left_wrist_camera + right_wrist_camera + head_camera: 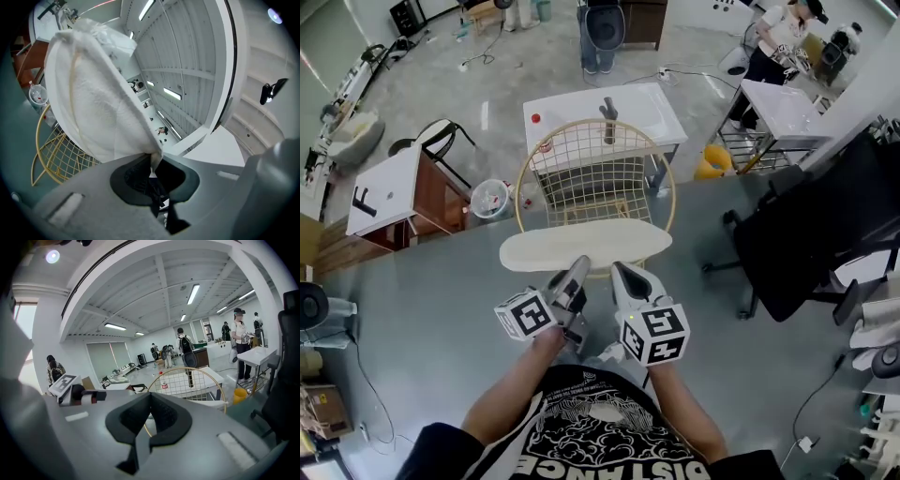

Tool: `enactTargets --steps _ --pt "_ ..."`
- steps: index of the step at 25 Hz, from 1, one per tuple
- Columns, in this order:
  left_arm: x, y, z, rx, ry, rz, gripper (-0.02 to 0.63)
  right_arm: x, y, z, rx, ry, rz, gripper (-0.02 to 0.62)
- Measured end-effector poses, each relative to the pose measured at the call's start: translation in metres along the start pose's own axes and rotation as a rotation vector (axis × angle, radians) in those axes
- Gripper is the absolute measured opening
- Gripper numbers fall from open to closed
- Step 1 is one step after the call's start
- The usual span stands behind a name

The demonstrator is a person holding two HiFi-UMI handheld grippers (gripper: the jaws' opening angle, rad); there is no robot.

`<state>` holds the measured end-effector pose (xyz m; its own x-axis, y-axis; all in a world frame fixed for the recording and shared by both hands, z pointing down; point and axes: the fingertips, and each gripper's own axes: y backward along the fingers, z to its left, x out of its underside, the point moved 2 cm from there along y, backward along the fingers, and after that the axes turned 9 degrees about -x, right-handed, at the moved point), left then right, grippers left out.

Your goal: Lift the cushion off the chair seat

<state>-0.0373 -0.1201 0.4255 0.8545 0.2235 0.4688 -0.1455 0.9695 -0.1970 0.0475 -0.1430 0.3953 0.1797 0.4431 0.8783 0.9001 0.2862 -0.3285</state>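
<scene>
A cream oval cushion (581, 246) hangs flat in the air in front of the gold wire chair (595, 178). My left gripper (578, 272), rolled onto its side, is shut on the cushion's near edge. In the left gripper view the white fabric (93, 103) runs down into the left gripper (152, 161), with the chair (56, 159) below it. My right gripper (619, 272) sits beside it, its tip at the same near edge. In the right gripper view the right gripper (150, 404) looks shut with nothing clamped. The cushion (208, 403) shows as a thin pale strip beyond it, before the chair back (187, 380).
A white table (600, 112) stands behind the chair. A desk with wooden sides (394, 187) and a round bin (490, 197) are at the left. A black office chair (806, 234) is at the right. People stand at the back (778, 37).
</scene>
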Motion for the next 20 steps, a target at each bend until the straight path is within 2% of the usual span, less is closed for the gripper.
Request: enactTargets --steps 8,20 --pt "-0.029 0.008 -0.009 0.020 -0.052 0.019 0.029 -0.014 -0.011 0.017 0.059 0.026 -0.040 -0.002" --pt "-0.037 0.011 -0.018 0.081 -0.036 0.032 0.029 -0.020 -0.012 0.033 0.110 0.055 -0.055 -0.002"
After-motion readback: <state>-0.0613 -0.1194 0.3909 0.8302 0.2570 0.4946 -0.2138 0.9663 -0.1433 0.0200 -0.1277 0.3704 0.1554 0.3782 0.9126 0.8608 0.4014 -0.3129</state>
